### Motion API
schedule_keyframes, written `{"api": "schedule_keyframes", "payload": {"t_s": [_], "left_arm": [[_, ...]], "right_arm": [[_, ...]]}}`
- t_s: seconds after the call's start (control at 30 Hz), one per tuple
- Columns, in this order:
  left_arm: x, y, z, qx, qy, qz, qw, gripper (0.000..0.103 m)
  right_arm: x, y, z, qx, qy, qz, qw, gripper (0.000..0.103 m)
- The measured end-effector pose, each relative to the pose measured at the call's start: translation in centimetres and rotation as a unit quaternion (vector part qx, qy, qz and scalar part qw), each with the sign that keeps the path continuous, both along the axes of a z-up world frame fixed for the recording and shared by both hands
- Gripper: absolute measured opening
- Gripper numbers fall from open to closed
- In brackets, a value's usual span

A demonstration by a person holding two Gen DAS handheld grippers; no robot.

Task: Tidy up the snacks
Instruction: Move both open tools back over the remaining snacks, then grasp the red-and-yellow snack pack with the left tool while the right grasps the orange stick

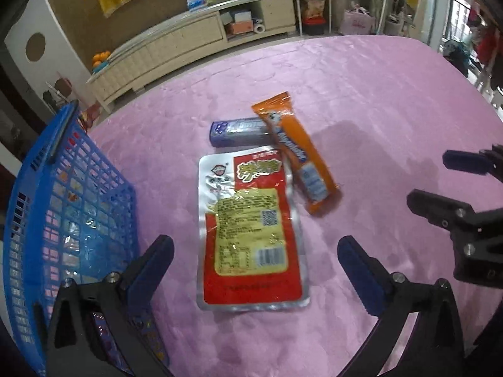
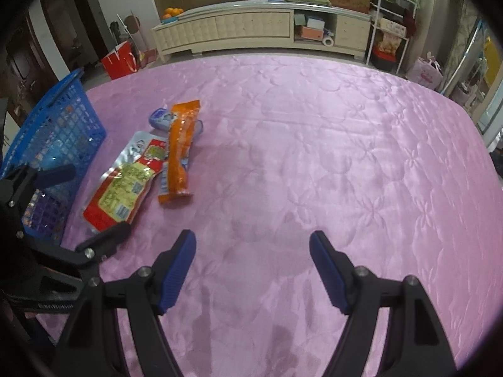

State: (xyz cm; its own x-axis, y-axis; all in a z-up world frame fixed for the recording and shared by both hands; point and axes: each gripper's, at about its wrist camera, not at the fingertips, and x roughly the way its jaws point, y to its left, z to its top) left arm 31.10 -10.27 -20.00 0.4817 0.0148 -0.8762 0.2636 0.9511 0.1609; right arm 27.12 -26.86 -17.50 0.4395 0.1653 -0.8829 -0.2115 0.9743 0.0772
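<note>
Work surface: table with pink quilted cloth (image 2: 314, 144). Three snacks lie loose on it in one cluster, left of centre in the right wrist view.

Snack 1: red-and-silver foil pouch (image 1: 248, 229), flat, printed side up, nearest the left gripper. Snack 2: orange stick packet (image 1: 295, 152), lying slantwise; its lower part sits just beside the pouch's top right corner, its upper part lies over the right end of snack 3. Snack 3: blue-purple gum box (image 1: 235, 132), on its side, just beyond the pouch's far edge.

Container: blue plastic lattice basket (image 1: 63, 207) at the left edge of the table, close beside the pouch but apart from it. Through the mesh, bits of shiny and coloured wrapping show inside (contents cannot be identified; count unclear). None of the three loose snacks is in it.

Left gripper (image 1: 254, 251): jaws spread wide, nothing between them; the foil pouch lies on the cloth in the span between the blue pads, not touched as far as can be seen. The basket wall is just to its left.

Right gripper (image 2: 253, 242): jaws spread wide, holding nothing, over bare cloth, to the right of the snack cluster and well apart from it.
</note>
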Motion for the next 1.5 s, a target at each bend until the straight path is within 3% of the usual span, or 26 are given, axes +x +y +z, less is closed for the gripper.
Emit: {"api": "schedule_keyframes", "payload": {"t_s": [0.27,0.47,0.7,0.9,1.0,1.07,1.27,1.43,1.5], "left_arm": [[2.4,1.0,-1.3,-0.011,0.026,0.007,0.9996,0.103],[4.0,1.2,-2.8,0.007,0.037,0.011,0.9992,0.103],[5.6,3.3,-3.9,-0.071,0.080,0.053,0.9929,0.103],[5.6,3.4,-4.0,-0.068,0.076,0.054,0.9933,0.101],[4.9,2.8,-3.6,-0.069,0.067,0.031,0.9948,0.090],[4.3,2.1,-3.1,-0.070,0.060,0.008,0.9957,0.074],[4.0,1.6,-2.6,-0.080,0.063,-0.004,0.9947,0.057],[3.6,1.6,-1.9,-0.084,0.064,-0.010,0.9944,0.051],[3.3,2.1,-1.6,-0.083,0.062,-0.011,0.9946,0.041]], "right_arm": [[1.1,0.8,-1.2,-0.005,0.010,0.005,1.000,0.079],[1.3,1.0,-1.6,-0.001,0.015,0.005,1.000,0.079],[1.4,1.4,-1.7,-0.003,0.014,0.009,1.000,0.079],[1.5,1.7,-1.8,-0.008,0.015,0.007,1.000,0.079],[1.5,2.0,-1.9,-0.008,0.018,0.006,1.000,0.079],[1.4,2.0,-1.9,-0.008,0.021,0.003,1.000,0.079],[1.6,2.4,-1.6,0.001,0.024,0.003,1.000,0.079],[1.9,3.0,-1.1,0.004,0.023,0.008,1.000,0.079],[2.2,3.3,-0.9,0.005,0.024,0.010,1.000,0.079]]}}
